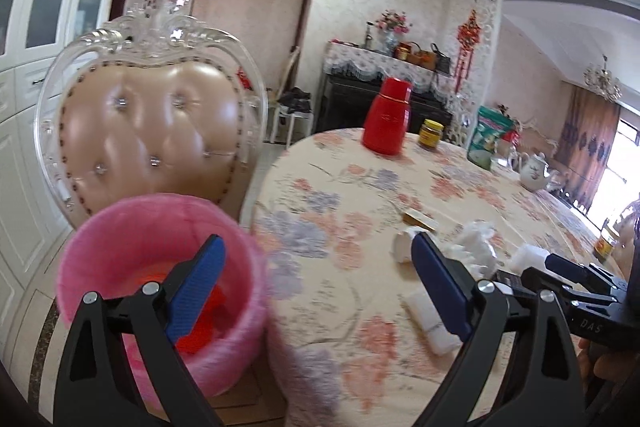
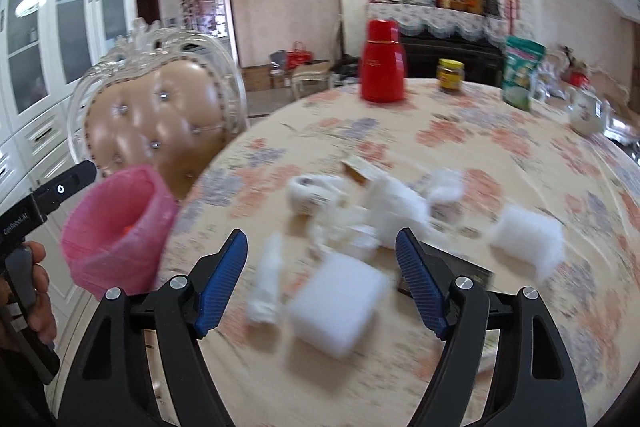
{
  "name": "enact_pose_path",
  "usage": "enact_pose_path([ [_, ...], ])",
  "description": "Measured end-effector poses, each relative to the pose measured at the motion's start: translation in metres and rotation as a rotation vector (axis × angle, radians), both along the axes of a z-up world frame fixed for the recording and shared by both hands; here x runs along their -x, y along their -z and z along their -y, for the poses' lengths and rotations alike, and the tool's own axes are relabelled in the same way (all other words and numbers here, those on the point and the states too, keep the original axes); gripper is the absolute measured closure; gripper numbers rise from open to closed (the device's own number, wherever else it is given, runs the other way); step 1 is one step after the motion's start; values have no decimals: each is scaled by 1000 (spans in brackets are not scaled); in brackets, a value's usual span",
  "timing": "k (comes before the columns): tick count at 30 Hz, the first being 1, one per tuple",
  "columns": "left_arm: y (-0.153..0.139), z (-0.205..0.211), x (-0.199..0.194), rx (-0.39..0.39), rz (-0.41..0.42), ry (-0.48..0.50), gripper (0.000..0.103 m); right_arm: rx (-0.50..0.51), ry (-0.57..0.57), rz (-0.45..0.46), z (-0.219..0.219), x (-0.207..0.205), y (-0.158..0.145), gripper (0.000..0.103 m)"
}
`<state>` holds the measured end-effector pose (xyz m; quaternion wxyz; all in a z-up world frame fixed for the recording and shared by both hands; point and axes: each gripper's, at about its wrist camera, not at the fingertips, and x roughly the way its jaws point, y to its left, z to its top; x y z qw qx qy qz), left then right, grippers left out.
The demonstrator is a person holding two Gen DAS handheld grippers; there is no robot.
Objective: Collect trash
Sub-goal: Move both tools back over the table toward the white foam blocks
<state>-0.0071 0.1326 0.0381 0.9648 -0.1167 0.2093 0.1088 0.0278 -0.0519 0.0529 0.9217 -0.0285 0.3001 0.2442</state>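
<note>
A pink bin point(image 1: 160, 291) stands by the table's left edge with red scraps point(image 1: 200, 331) inside; it also shows in the right wrist view point(image 2: 116, 231). My left gripper point(image 1: 316, 291) is open, its left finger over the bin's mouth and its right finger over the table. White trash lies scattered on the floral tablecloth point(image 2: 460, 139): a white block point(image 2: 340, 303), a crumpled roll point(image 2: 266, 283), tissue wads point(image 2: 400, 207) and a fluffy piece point(image 2: 528, 239). My right gripper point(image 2: 322, 287) is open and empty, just above the white block. The right wrist view is blurred.
A padded chair point(image 1: 152, 135) stands behind the bin. At the table's far side stand a red flask point(image 2: 382, 63), a jar point(image 2: 451, 75), a green bag point(image 2: 520, 71) and a teapot point(image 2: 588, 115). A dark flat box point(image 2: 460, 267) lies by my right finger.
</note>
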Motion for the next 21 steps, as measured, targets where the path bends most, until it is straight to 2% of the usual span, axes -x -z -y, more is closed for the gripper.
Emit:
enact_pose_path([
  [7,13,48,-25,10,-48,123,25,1,100,-37,59,-6,17,29],
  [21,43,147,-71,18,-159,333,26,-14,212,-71,140,-17,34,27],
])
